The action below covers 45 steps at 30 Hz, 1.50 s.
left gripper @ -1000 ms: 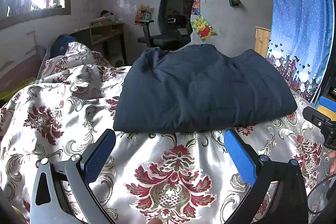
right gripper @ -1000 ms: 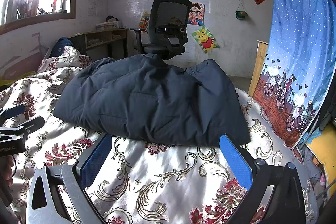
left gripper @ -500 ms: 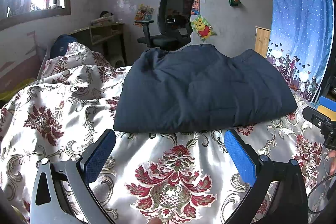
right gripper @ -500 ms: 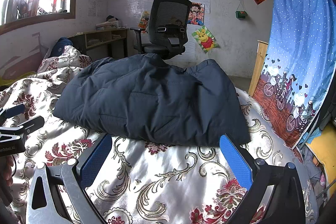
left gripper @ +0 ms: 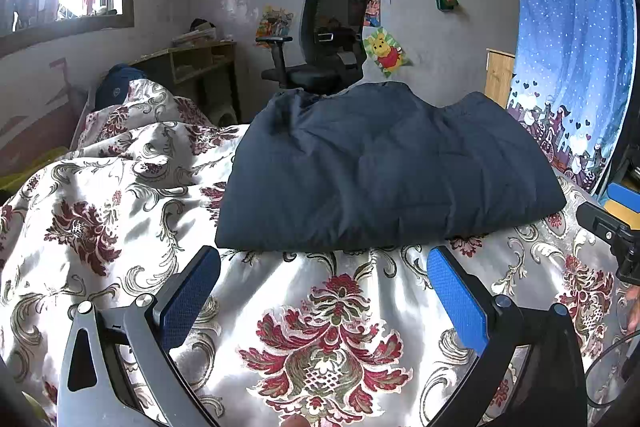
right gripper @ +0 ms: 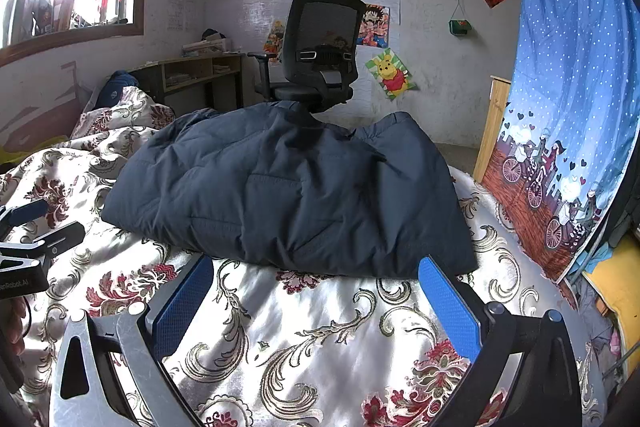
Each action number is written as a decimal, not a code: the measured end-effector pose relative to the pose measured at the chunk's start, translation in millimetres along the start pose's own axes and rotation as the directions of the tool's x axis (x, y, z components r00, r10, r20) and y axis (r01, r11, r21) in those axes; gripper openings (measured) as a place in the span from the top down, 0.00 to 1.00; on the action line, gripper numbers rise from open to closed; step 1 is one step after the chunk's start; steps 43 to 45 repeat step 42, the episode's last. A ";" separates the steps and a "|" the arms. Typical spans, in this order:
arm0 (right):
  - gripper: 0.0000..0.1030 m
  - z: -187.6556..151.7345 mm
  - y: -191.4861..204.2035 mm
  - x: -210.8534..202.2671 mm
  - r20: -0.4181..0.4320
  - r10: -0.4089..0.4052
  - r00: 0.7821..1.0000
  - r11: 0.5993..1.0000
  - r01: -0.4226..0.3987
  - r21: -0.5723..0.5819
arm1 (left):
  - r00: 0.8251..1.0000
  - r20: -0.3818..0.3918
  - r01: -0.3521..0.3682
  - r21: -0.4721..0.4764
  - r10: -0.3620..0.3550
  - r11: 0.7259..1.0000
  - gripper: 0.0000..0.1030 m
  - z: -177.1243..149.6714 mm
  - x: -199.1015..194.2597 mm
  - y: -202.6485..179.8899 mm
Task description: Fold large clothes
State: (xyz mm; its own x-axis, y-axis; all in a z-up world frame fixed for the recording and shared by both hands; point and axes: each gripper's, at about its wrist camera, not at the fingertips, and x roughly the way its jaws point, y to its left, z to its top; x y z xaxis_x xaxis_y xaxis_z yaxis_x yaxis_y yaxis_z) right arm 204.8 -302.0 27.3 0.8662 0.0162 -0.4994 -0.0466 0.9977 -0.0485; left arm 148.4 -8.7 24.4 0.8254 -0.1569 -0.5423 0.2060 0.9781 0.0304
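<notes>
Left gripper (left gripper: 324, 291) view alone hides jacket's (right gripper: 288, 195) right sleeve.

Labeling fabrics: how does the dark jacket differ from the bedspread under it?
The jacket is plain dark navy; the bedspread is shiny white with red floral print. The jacket is quilted and puffy, a compact folded bundle; the bedspread is thin and spread wide, rumpled at left. Neither is touched by the open left gripper or right gripper.

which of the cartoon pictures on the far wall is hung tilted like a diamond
The Winnie the Pooh poster, low on the wall just right of the office chair. It hangs corner-down, while the anime poster above it sits square.
</notes>
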 end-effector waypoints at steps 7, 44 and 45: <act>0.00 0.1 -0.5 0.0 0.001 -0.001 1.000 1.000 0.001 0.000 | 1.000 -0.001 0.003 0.001 -0.003 1.000 0.02 -1.0 0.7 1.1; 0.00 -7.1 4.0 0.1 -0.012 0.004 1.000 1.000 -0.004 -0.001 | 0.999 -0.048 -0.010 0.003 0.010 1.000 0.02 -6.3 5.7 10.3; 0.00 -7.1 4.0 0.1 -0.012 0.004 1.000 1.000 -0.004 -0.001 | 0.999 -0.048 -0.010 0.003 0.010 1.000 0.02 -6.3 5.7 10.3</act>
